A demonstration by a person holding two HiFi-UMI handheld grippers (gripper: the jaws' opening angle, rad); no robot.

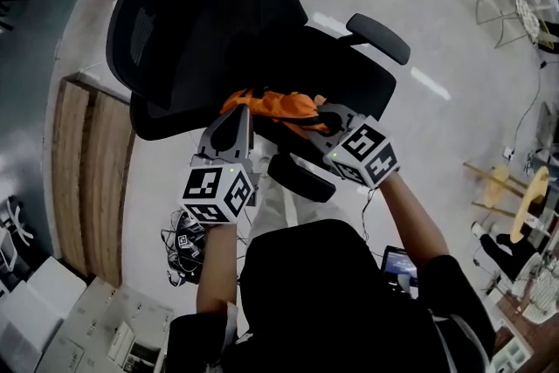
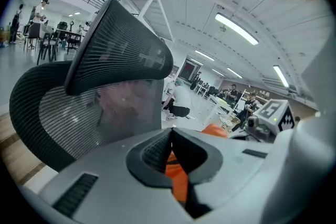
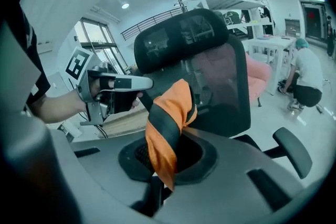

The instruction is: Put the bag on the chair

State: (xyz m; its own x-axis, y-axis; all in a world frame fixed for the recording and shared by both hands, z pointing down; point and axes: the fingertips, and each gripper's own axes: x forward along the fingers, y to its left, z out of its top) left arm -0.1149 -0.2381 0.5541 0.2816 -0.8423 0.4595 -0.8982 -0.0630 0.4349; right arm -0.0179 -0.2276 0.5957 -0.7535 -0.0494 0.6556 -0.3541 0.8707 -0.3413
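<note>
An orange bag point(image 1: 278, 107) with a black strap hangs over the seat of a black mesh office chair point(image 1: 201, 22), stretched between my two grippers. My left gripper point(image 1: 238, 128) is shut on orange cloth point(image 2: 177, 178) at the bag's left end. My right gripper point(image 1: 325, 120) is shut on the bag's right end, and in the right gripper view orange fabric and black strap point(image 3: 167, 126) rise out of its jaws. The chair's backrest point(image 3: 210, 60) stands just behind the bag. The seat under the bag is mostly hidden.
The chair's armrests point(image 1: 378, 37) jut out on both sides. A wooden bench point(image 1: 87, 170) lies to the left, with cables point(image 1: 183, 249) and pale boxes point(image 1: 79, 319) on the floor. A person crouches point(image 3: 304, 76) by a pink chair point(image 3: 260, 78) farther off.
</note>
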